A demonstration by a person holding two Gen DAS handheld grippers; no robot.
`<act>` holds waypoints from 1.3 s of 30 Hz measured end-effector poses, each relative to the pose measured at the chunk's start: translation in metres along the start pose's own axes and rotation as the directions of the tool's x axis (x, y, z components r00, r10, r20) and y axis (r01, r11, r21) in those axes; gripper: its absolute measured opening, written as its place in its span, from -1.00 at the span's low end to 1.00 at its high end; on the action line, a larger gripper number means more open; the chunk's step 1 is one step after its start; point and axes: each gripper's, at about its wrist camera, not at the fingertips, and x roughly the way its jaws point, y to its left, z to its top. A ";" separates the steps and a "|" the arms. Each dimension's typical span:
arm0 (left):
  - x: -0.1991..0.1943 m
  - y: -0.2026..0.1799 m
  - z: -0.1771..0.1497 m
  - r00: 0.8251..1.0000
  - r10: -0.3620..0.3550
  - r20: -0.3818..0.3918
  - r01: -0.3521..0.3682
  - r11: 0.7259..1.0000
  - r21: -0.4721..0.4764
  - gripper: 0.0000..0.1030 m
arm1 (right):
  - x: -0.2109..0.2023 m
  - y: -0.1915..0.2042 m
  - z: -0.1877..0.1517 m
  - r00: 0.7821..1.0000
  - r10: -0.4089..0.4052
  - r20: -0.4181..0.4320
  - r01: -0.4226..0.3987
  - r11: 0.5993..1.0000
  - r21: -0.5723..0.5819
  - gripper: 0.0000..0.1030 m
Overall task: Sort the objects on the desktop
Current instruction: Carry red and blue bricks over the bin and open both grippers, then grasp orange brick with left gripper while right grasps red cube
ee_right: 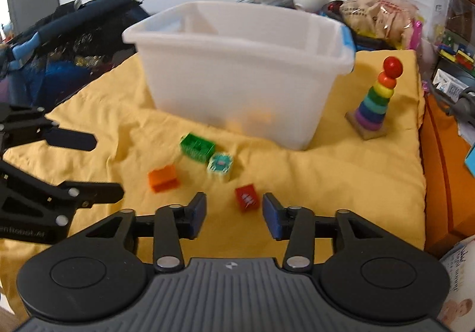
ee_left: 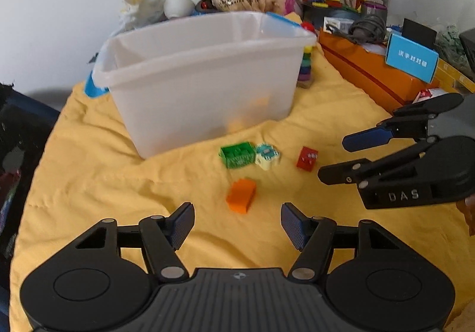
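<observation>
Left hand-held gripper (ee_left: 237, 223): jaws spread wide, nothing held, hovering over the yellow cloth (ee_left: 89, 171) with the orange block (ee_left: 241, 195) just ahead at 12 o'clock, between the finger lines.

Right hand-held gripper (ee_right: 234, 214): jaws wide, nothing held; the red block (ee_right: 247, 197) sits at 12 o'clock, almost in the gap between the pads.

Loose items, all on the cloth in front of the translucent bin (ee_left: 202, 70): green block (ee_left: 237, 155), touching or just beside a small pale teal-topped piece (ee_left: 267, 156); the orange block nearer; the red block apart at their 3 o'clock.

Handling, judged: small hard plastic blocks, light and stiff, smooth-sided. Grip across two flat opposite walls. The soft, wrinkled cloth may let a block tip under a pad.

View differences: only the right wrist view shows the rainbow ring stacker (ee_right: 375, 100) whole, at the bin's 3 o'clock; the left view shows only a sliver of it behind the bin's corner. Faint orange shapes show through the bin wall in both; contents unclear.
</observation>
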 end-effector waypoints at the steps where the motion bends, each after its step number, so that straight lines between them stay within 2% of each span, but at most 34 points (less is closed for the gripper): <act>1: 0.000 0.000 -0.001 1.000 -0.003 -0.002 0.003 1.000 -0.002 0.32 | -0.001 0.002 -0.005 1.000 -0.002 -0.003 0.002 1.000 -0.003 0.03; 7: 0.007 -0.005 -0.011 0.999 -0.036 -0.035 0.036 0.999 0.013 0.32 | 0.008 0.004 -0.017 0.998 0.005 -0.064 -0.007 1.000 -0.017 0.02; 9: 0.010 -0.005 -0.009 0.999 -0.037 -0.033 0.037 0.999 0.023 0.32 | 0.010 0.003 -0.016 0.998 0.010 -0.060 -0.011 1.000 -0.012 -0.01; 14: 0.028 -0.001 0.005 0.999 -0.025 -0.030 0.026 0.999 0.046 0.31 | 0.024 0.000 -0.003 0.999 -0.040 -0.036 0.039 0.998 -0.039 -0.06; 18: 0.042 0.004 0.013 0.999 -0.027 -0.045 0.030 0.998 0.051 0.30 | 0.045 -0.008 0.004 0.998 -0.035 -0.060 0.033 0.999 -0.030 -0.35; 19: 0.045 0.006 0.014 0.998 -0.037 -0.051 0.039 0.998 0.040 0.27 | 0.049 -0.009 0.004 0.997 -0.035 -0.069 0.032 0.999 -0.038 -0.53; 22: 0.047 0.014 0.017 0.998 -0.057 -0.038 0.057 0.998 -0.002 0.25 | 0.048 -0.011 0.001 0.996 -0.019 -0.085 0.016 0.999 -0.033 -0.54; 26: 0.055 0.023 0.022 0.998 -0.054 -0.042 0.051 0.997 -0.055 0.00 | 0.024 -0.009 -0.008 0.997 -0.026 -0.077 0.022 0.999 -0.048 -0.53; 29: 0.062 0.032 0.022 0.997 -0.056 -0.061 0.051 0.995 -0.083 -0.24 | 0.015 -0.013 -0.020 0.995 0.010 -0.104 -0.009 1.000 0.010 -0.53; 35: 0.067 0.023 0.023 0.987 -0.139 -0.085 0.135 0.989 -0.057 -0.26 | 0.012 -0.010 -0.035 0.992 0.007 -0.129 -0.003 1.000 0.030 -0.53; 39: 0.070 0.004 0.018 0.982 -0.142 -0.126 0.145 0.989 0.021 -0.37 | 0.010 -0.007 -0.035 0.993 0.004 -0.116 -0.002 1.000 0.017 -0.53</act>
